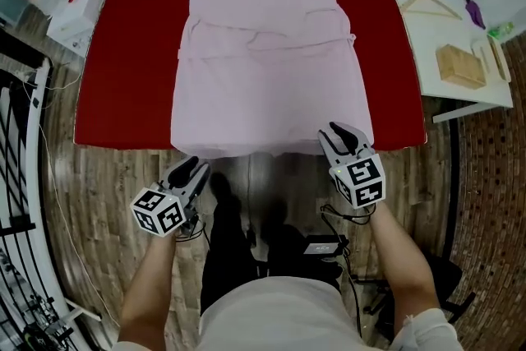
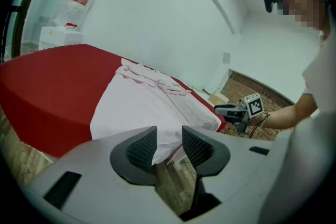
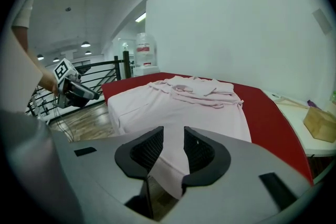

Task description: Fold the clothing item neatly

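Part-open, left gripper [image 1: 196,168] and right gripper [image 1: 339,134] each straddled a near hem corner of the pale pink cloth garment [image 1: 267,62] lying flat on the red-covered table [image 1: 123,53]. We judged grasping underway; next, close on both corners evenly.

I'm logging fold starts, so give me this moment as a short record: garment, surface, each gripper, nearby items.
garment: pink garment, spread flat, near hem hanging over the table edge
surface: red table
left gripper: by the hem's left corner, jaws apart, cloth in the gap, not pinched
right gripper: at the hem's right corner, jaws apart, cloth in the gap, not pinched
nearby: white side table with wooden hanger and wooden block
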`<state>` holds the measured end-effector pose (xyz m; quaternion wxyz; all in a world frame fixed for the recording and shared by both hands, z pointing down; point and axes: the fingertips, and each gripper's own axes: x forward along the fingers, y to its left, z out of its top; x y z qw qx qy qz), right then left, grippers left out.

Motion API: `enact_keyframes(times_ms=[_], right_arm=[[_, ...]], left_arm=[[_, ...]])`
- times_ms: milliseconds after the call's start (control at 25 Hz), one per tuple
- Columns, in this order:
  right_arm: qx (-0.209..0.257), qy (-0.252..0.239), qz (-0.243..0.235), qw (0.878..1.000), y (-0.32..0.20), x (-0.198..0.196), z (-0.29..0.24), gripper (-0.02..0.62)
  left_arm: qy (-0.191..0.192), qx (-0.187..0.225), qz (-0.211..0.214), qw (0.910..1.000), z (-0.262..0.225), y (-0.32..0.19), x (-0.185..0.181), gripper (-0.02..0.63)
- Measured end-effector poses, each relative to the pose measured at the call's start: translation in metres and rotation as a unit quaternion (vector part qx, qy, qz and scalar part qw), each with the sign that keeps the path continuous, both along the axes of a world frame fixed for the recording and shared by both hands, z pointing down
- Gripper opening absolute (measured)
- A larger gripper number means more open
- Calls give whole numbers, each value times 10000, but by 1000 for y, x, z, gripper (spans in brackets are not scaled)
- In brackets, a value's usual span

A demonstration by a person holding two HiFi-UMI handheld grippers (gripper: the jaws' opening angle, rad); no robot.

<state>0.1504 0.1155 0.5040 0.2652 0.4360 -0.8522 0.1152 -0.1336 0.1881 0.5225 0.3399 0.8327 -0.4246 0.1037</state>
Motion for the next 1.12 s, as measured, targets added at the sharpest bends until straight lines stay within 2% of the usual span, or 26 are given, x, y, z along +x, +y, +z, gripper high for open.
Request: enact_keyframes(times_ms=[160,280,480,720,880,1120], right_arm=[[-196,70,-154,9997,37,12,11,144],[-509,201,-92,9985,68,31,31,164],[-900,461,241,9946,103,66,67,193],[-1170,786,650,9879,123,97,110,212],[-1329,968,838,9828,126,115,143,219],[-1436,1136,773,9801,116,140,184,232]], left_arm=[[-321,-168,199,9991,20,18,-5,150],[-545,-319,425,9971,35,30,-9,161],[-636,-457,708,9944,62,41,-15,163],[-809,-272,1112,9901,91,42,-23,186],[-941,-204,1128,9889,115,44,-33,215],[-1117,-122,1026,9884,154,41,-51,261]])
